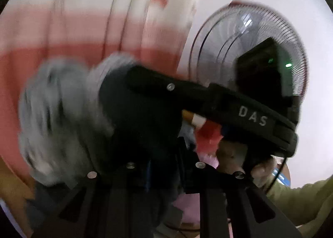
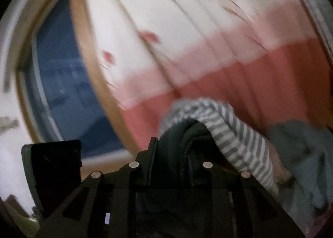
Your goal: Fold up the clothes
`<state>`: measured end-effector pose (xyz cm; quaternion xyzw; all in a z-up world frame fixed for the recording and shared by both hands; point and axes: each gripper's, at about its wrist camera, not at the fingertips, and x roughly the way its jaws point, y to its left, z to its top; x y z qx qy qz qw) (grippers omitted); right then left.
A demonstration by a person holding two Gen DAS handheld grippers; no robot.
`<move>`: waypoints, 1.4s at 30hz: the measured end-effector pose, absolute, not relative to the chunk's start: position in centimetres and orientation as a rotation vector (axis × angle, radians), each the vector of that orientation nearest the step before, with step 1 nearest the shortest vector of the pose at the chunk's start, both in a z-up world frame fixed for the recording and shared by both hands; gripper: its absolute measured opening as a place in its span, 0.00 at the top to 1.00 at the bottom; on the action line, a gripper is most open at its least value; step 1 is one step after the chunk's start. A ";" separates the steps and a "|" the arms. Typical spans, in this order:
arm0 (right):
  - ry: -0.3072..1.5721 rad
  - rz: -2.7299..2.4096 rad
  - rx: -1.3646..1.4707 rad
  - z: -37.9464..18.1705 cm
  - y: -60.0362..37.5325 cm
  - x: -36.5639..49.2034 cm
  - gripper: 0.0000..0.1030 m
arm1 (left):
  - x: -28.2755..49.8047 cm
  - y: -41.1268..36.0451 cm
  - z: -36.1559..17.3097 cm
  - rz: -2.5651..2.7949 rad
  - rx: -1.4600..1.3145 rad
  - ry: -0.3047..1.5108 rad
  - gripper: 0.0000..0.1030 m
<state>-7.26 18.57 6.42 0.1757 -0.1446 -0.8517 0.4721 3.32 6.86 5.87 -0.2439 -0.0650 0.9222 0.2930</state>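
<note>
Garment status: grey-and-white striped knit garment (image 2: 235,134) is bunched over the tips of my right gripper (image 2: 187,134), lower centre of the right wrist view. Jaws there stand narrow, cloth draped across and between them, so I read them as clenched on the striped fabric.

Left wrist view is badly blurred. Same striped cloth (image 1: 62,117) shows as a grey wad at lower left, wrapped round the left gripper (image 1: 133,100). Jaws look drawn in on it; I judge a grasp, though the smear hides the pads themselves.

Right unit's black body crosses the left view at centre right, so both hands are near each other, each on one end of the cloth.

Behind: cream curtain with red spots and a coral lower band (image 2: 208,55), wire-grille fan (image 1: 249,46) at upper right of the left view, blue-grey fabric heap (image 2: 301,154) at right edge of the right view.

Key relation: garment spans between the two jaws, long axis hand to hand, neither hand nearer. Next move likely needs them pulled apart to spread it. Resting surface not visible.
</note>
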 end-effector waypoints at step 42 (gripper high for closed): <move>0.127 -1.661 0.944 -5.8 -17.1 20.3 0.43 | 36.4 -28.2 -11.2 2.706 -1.233 -0.827 0.58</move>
